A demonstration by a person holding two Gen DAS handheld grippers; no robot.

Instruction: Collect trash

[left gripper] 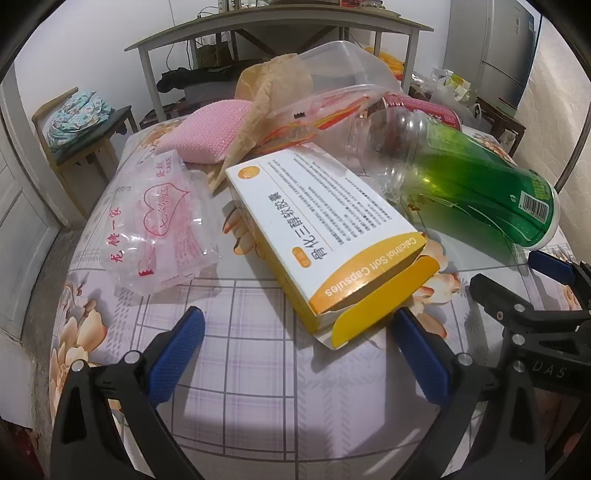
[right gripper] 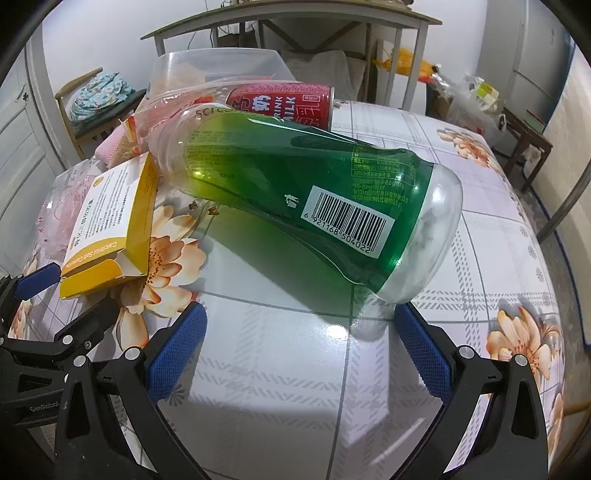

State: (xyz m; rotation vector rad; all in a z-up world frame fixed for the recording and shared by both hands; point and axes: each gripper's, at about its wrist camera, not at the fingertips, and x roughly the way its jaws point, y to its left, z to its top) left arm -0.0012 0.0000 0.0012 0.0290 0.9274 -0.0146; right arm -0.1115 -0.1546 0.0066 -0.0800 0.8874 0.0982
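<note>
A white and yellow capsule box (left gripper: 317, 229) lies on the floral table with its yellow end flap open towards me. My left gripper (left gripper: 295, 325) stands open just in front of that flap, nothing between its blue pads. A green-labelled clear bottle (right gripper: 295, 199) lies on its side, base towards me. My right gripper (right gripper: 299, 321) is open right before the base, touching nothing. Behind lie a red milk can (right gripper: 280, 105), a clear plastic tub (left gripper: 332, 74), a pink sponge (left gripper: 207, 133) and a clear cake bag (left gripper: 155, 218).
The floral tablecloth (right gripper: 461, 221) has bare room to the right of the bottle. Each gripper shows at the other view's edge: the right gripper (left gripper: 546, 295), the left gripper (right gripper: 44, 295). Behind the table stand a chair with a cushion (left gripper: 81, 122), a trestle table (left gripper: 280, 22) and a fridge (left gripper: 506, 48).
</note>
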